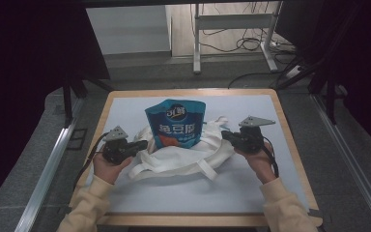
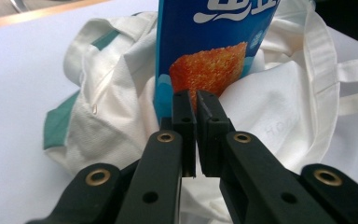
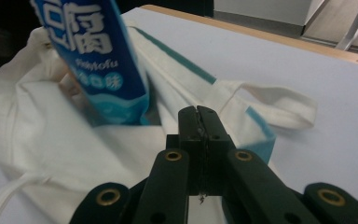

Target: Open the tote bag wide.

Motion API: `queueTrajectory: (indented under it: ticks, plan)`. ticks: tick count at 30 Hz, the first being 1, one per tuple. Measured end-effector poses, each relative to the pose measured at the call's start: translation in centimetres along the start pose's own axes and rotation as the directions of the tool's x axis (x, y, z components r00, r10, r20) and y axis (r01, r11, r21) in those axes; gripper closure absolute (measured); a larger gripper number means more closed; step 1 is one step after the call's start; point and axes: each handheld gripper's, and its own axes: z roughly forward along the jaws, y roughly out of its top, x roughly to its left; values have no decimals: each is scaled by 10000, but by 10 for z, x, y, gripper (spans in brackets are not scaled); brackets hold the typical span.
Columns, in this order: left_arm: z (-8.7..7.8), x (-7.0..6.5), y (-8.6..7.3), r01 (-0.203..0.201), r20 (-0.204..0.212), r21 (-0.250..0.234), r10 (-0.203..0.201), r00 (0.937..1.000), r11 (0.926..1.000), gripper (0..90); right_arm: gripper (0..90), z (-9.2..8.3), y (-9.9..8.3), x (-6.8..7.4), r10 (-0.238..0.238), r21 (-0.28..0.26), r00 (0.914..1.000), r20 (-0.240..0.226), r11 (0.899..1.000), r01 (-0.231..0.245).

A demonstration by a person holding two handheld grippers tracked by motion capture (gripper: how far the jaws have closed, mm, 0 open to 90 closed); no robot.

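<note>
1. Where the tabletop (image 1: 280,159) is seen from the high view, a blue snack pouch (image 1: 176,123) stands upright in a white cloth bag (image 1: 183,157) near the middle, its long axis vertical and its printed face turned toward the person.
2. The cloth bag lies crumpled and spread from left to right, with the pouch's lower end sunk in its folds and a strap (image 1: 207,169) trailing toward the near edge.
3. The left gripper (image 1: 137,146) points rightward at the bag's left end; the right gripper (image 1: 226,136) points leftward at its right end.
4. In the left gripper view, the jaws stand nearly pressed together with a thin gap, their tips at the fabric just before the foot of the pouch (image 2: 209,51); whether cloth lies between them cannot be told.
5. This view shows the orange picture on the pouch and a green trim (image 2: 56,126) on the cloth bag (image 2: 279,126).
6. In the right gripper view, the jaws are pressed together at the bag's rim, with something pale in the seam, so they appear to pinch the cloth bag (image 3: 37,135).
7. Here the pouch (image 3: 98,60) leans across the frame, and a looped handle (image 3: 279,105) lies on the tabletop (image 3: 307,79).
</note>
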Motion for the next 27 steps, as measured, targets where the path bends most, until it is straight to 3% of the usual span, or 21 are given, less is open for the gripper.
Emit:
queueTrajectory:
  ticks: [5,7,8,10,14,20,25,27]
  plan:
    - [-5,-4,-5,-241,-311,223,248,9992,9995,842,776,-8,-13,-2,32,303,9999,-167,9995,-27]
    - [-8,-3,-11,91,-91,205,-89,9999,9997,812,716,-11,-16,-3,12,301,9999,-168,9995,-7]
    - [-10,-3,-15,276,-177,305,-271,9995,9992,785,680,-13,-18,-3,-6,260,9999,-148,9997,10]
    - [-16,-4,-22,169,-713,391,-141,9974,9991,722,604,-17,-22,-1,-146,237,9999,-61,9996,147]
    - [-30,-3,-31,538,-779,-4,-537,9955,9985,645,496,-24,-29,2,-313,161,9994,110,9994,311]
    - [-32,0,-48,666,-1119,368,-621,9918,9971,536,447,-33,-46,1,0,247,9991,419,9997,-10]
    - [-32,7,-62,864,-1650,659,-746,9835,9941,460,429,-36,-66,-5,265,590,9973,684,9978,-305]
    - [-33,11,-67,1173,-1462,638,-1070,9835,9910,452,427,-35,-74,-7,432,704,9964,734,9963,-484]
